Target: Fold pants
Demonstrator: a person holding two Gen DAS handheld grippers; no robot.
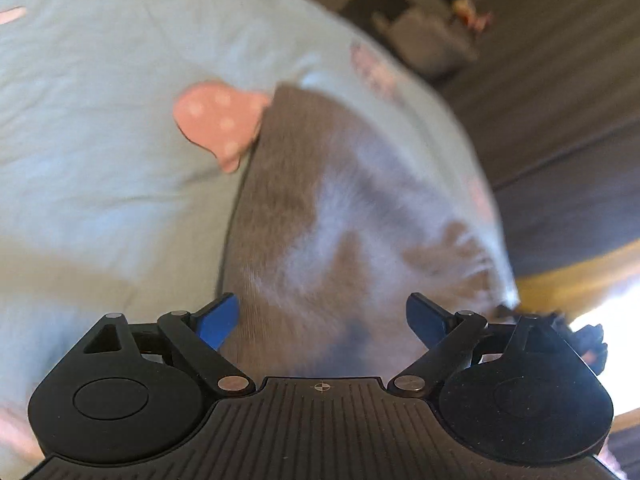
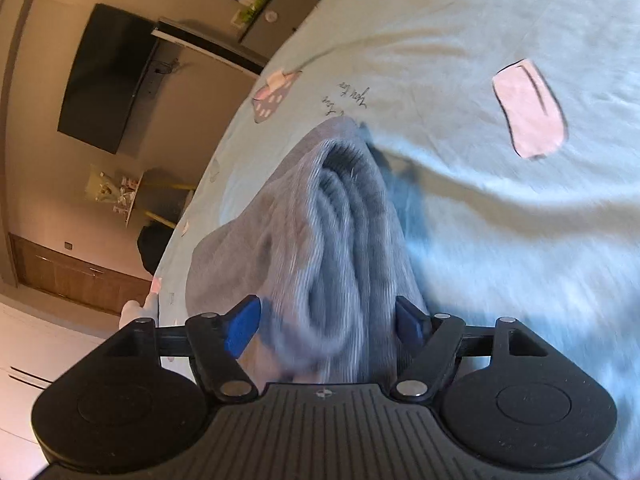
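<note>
The grey ribbed knit pants (image 2: 320, 240) lie bunched on the pale blue printed bedsheet (image 2: 480, 220), long axis running from the spread right tongs (image 2: 328, 328) toward frame centre, while the spread left tongs (image 1: 322, 320) hover over flatter cloth, pinching nothing.

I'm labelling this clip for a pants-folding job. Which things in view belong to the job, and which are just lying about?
Part of the job:
- grey pants
- bed sheet they lie on
- left gripper, open
- right gripper, open, with the pants between its fingers

Just lying about:
- television
- wooden cabinet
- chair
</note>
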